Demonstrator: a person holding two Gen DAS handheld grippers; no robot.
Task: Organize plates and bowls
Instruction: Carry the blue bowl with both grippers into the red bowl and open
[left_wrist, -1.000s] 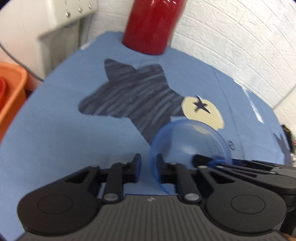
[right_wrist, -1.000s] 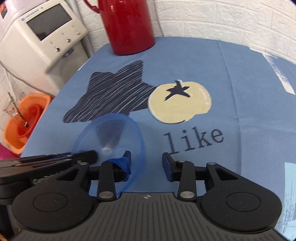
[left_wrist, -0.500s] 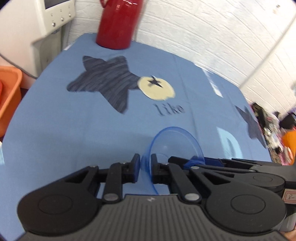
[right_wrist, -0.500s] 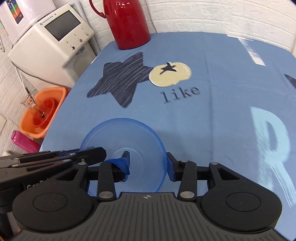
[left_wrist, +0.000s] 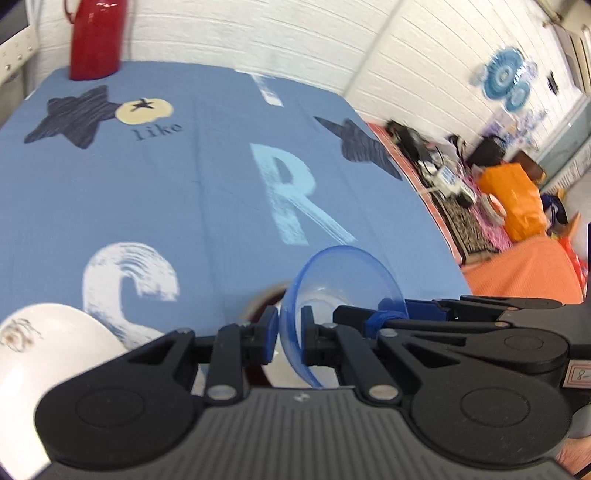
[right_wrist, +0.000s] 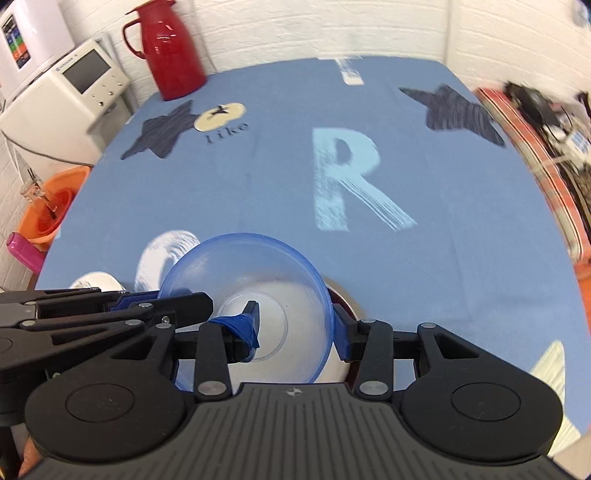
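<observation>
Blue bowl (right_wrist: 255, 295): clear blue plastic, held off the tabletop between both grippers, mouth tipped toward the right wrist camera.
Left gripper (left_wrist: 290, 326): jaws narrow, pinching the bowl's rim edge-on.
Right gripper (right_wrist: 295, 328): jaws set wide, one finger inside the bowl, the other outside its wall; whether they press the wall I cannot tell.
Key relation: the bowl hangs directly above a white dish (right_wrist: 332, 369) that sits in a dark-rimmed plate (right_wrist: 345, 297); a judgement, lowering it straight down would nest it there.
White bowl (left_wrist: 40, 339): on the tabletop just left of the blue bowl, near the left gripper.
Tabletop (right_wrist: 258, 184): blue cloth with a large "R" beyond the bowl.
Red jug (right_wrist: 173, 51): far corner, well apart from the bowl.
Obstruction: nothing visible between bowl and stack.
</observation>
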